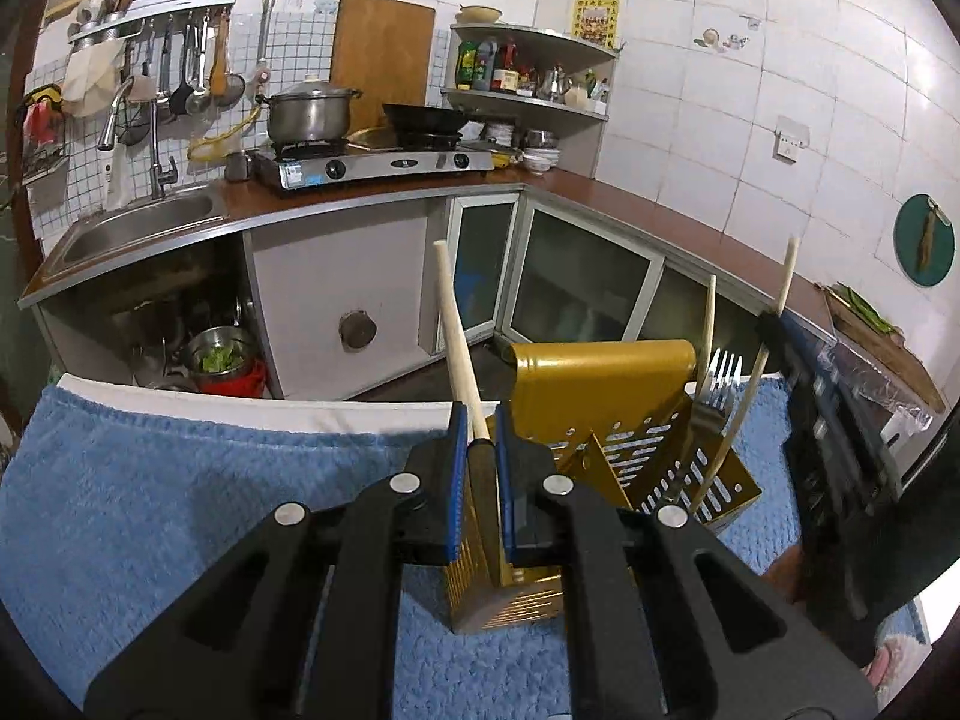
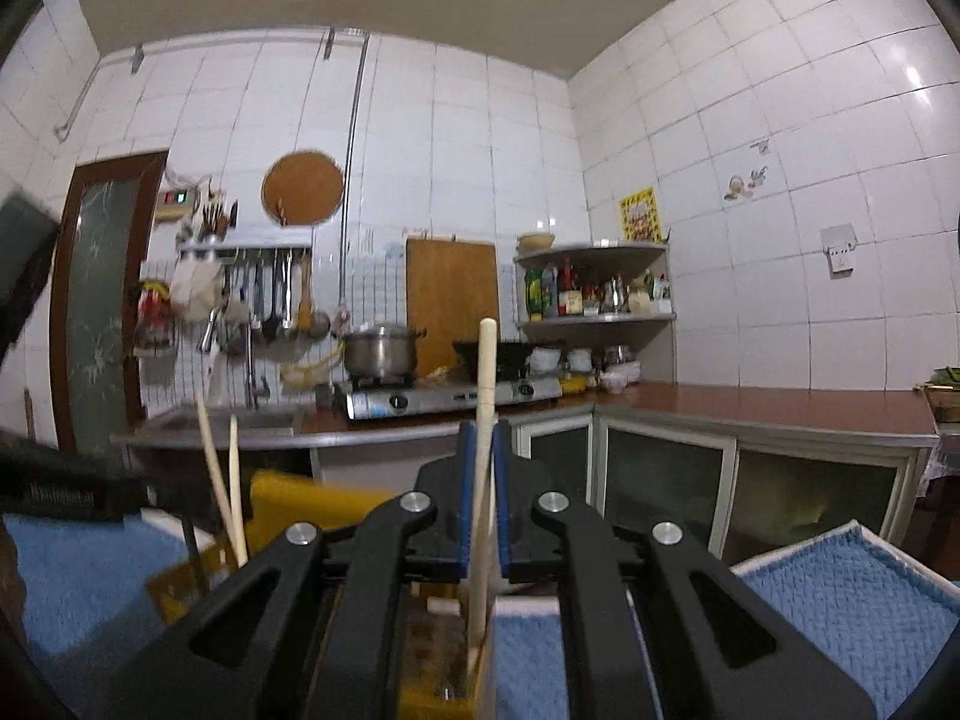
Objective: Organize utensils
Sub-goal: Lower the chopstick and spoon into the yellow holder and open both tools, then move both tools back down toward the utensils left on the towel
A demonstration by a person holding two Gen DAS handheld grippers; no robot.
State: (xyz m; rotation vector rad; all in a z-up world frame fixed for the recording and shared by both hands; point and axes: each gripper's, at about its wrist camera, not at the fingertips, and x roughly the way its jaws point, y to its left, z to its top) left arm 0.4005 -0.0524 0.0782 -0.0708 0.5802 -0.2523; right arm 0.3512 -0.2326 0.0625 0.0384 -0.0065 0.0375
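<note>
My left gripper (image 1: 480,420) is shut on a wooden-handled utensil (image 1: 456,330) with a dark lower part, held over the near compartment of the gold slotted utensil holder (image 1: 606,378) on the blue towel (image 1: 180,480). The holder's right compartment holds forks (image 1: 723,378) and a chopstick (image 1: 708,330). My right gripper (image 2: 485,438) is shut on a pale wooden chopstick (image 2: 485,396) whose lower end reaches into the holder (image 2: 288,510). In the left wrist view, the right gripper (image 1: 774,324) shows holding that chopstick (image 1: 786,276). Two more chopsticks (image 2: 225,480) stand at left.
Behind the towel-covered table is a kitchen counter (image 1: 600,192) with a sink (image 1: 138,222), a gas stove (image 1: 372,162) with a pot and wok, and a corner shelf (image 1: 528,96) of bottles. A cutting board (image 1: 882,336) with greens lies at right.
</note>
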